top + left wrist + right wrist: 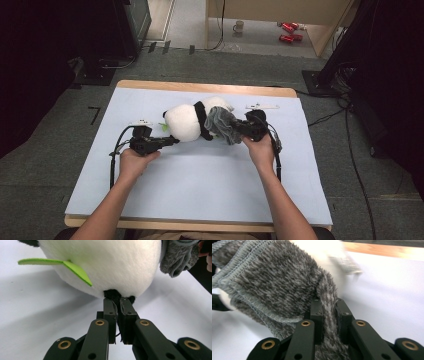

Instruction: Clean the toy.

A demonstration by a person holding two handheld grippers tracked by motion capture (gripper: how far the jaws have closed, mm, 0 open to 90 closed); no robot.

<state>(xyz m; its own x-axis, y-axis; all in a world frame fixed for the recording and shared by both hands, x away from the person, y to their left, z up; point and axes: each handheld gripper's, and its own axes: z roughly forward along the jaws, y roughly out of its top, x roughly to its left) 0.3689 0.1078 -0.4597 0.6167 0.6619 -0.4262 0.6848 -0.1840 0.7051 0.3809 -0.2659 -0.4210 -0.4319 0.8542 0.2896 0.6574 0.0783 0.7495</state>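
Pinching panda and cloth.

Cloth against panda's right, on table.

place: lab or workshop room | signs: grey carpet floor, loose cables at 3 o'clock, dark equipment stands at 10 o'clock, plywood bench with mug at 12 o'clock

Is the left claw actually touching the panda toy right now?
Touching. In the left gripper view the left claw is shut on a black tuft at the bottom of the panda toy, with no gap showing.
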